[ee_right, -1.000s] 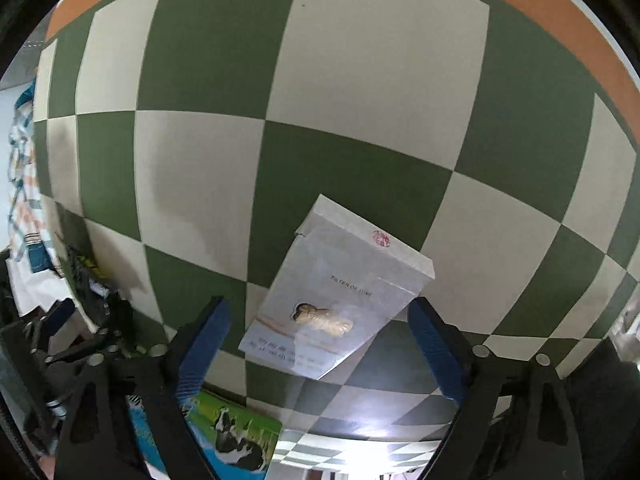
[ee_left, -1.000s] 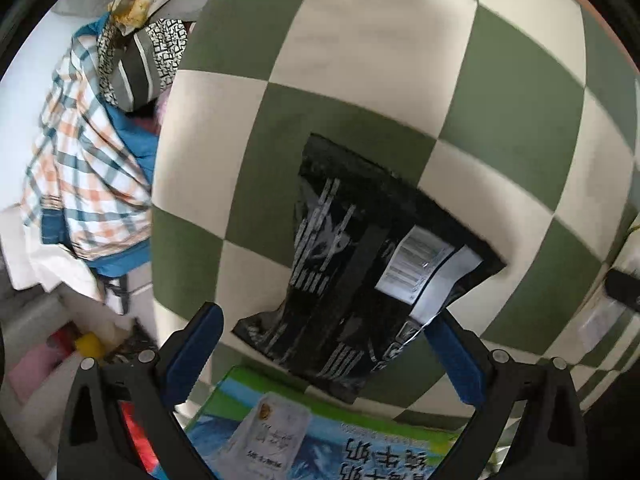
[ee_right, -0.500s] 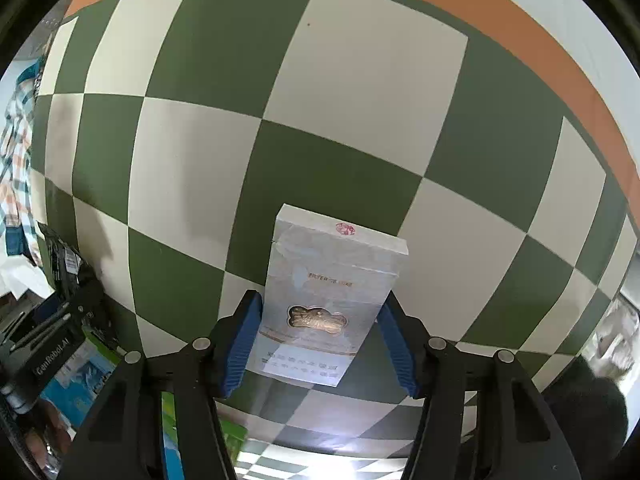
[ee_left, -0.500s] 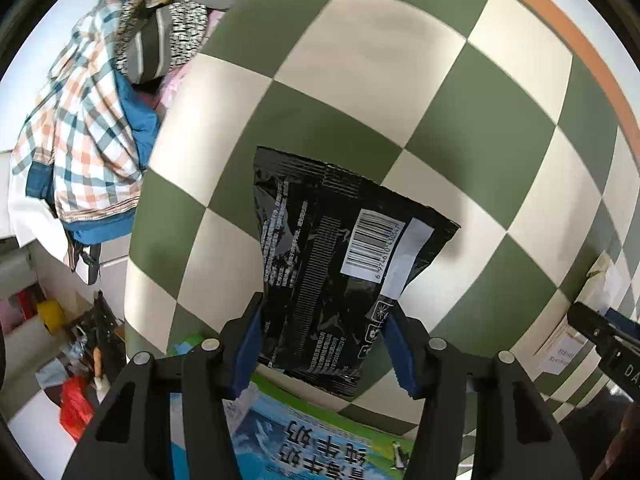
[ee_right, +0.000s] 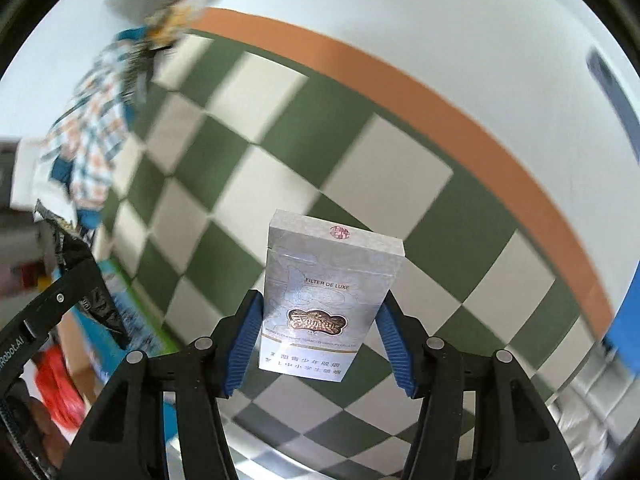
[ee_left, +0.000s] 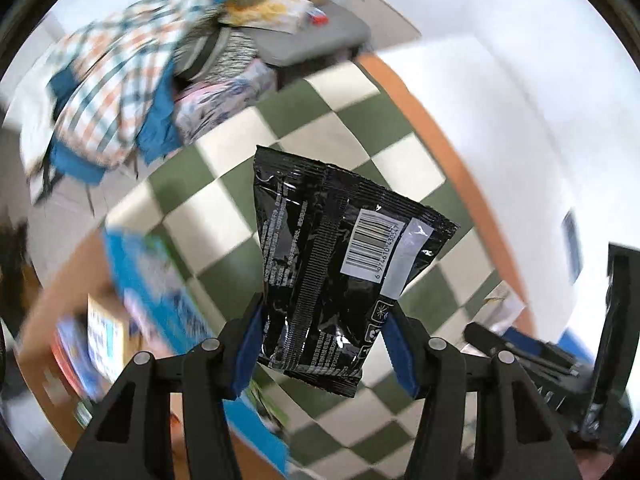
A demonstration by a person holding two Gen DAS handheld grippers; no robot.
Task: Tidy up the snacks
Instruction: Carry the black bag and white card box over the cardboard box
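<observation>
My left gripper (ee_left: 326, 344) is shut on a black snack bag (ee_left: 340, 264) with a white barcode label, held in the air above the green and white checked tablecloth (ee_left: 224, 216). My right gripper (ee_right: 318, 340) is shut on a silver-white box (ee_right: 330, 292) printed "FILTER DE LUXE", also lifted off the checked tablecloth (ee_right: 280, 128). At the left edge of the right wrist view the left gripper (ee_right: 52, 312) shows with the black bag (ee_right: 88, 280) in it.
A blue and green carton (ee_left: 160, 292) lies at the cloth's left side, next to a cardboard box (ee_left: 108, 336) of packets. A checked shirt and other clothes (ee_left: 112, 92) are piled at the back left. An orange border (ee_right: 400, 92) rims the cloth before a white wall.
Both grippers closed from open onto their items. They have since lifted the black bag and the silver-white box off the cloth, and both views tilted up toward the wall.
</observation>
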